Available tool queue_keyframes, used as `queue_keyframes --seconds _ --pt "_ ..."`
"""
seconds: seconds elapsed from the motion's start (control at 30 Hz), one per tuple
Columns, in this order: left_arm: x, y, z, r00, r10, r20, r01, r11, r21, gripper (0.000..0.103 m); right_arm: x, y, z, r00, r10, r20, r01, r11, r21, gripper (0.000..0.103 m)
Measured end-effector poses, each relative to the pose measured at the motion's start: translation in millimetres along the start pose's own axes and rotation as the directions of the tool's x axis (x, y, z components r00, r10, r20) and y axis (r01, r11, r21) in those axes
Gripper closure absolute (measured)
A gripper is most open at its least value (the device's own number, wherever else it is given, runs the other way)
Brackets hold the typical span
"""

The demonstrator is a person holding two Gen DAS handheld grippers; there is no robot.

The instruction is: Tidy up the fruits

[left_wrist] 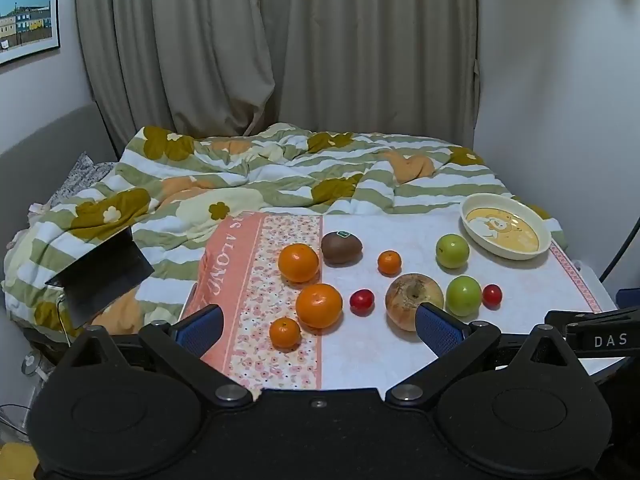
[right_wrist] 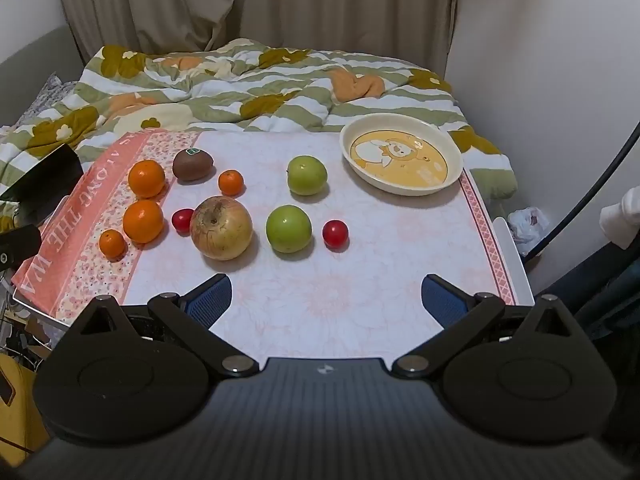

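Both grippers, left gripper [left_wrist: 318, 322] and right gripper [right_wrist: 326, 300], hover with jaws wide and empty above the table's [right_wrist: 360, 288] near edge, presumably staged for a first pick, while all fruits [right_wrist: 221, 227] lie loose beside the empty dish [right_wrist: 401, 154].

Behind the tabletop [right_wrist: 360, 280], under its pale floral cloth [right_wrist: 72, 232] with a pink border, a bed [left_wrist: 48, 196] fills the room, heaped with a rumpled quilt [left_wrist: 248, 176] in green and white stripes with mustard flowers. Grey-beige curtains [left_wrist: 280, 48] hang closed along the far wall (no daylight comes through). A framed picture [left_wrist: 28, 16] of coloured houses hangs on the pale left wall [left_wrist: 36, 96]; the right wall [left_wrist: 560, 80] is plain white. Lighting is dim and even.
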State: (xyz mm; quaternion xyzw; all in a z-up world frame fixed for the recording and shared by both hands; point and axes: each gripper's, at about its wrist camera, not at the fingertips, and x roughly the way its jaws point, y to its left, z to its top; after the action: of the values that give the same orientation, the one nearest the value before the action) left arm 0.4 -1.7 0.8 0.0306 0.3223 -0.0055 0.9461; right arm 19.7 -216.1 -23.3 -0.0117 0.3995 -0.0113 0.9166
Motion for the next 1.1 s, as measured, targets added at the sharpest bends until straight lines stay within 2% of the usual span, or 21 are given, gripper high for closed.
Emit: queue_keyframes --seconds 1.1 --pt "15 8 7 1.0 0.016 -0.017 -0.017 1.0 -0.023 0.0 17 9 9 0.999 0.037 -0.008 -0.037 0.999 0.002 0.0"
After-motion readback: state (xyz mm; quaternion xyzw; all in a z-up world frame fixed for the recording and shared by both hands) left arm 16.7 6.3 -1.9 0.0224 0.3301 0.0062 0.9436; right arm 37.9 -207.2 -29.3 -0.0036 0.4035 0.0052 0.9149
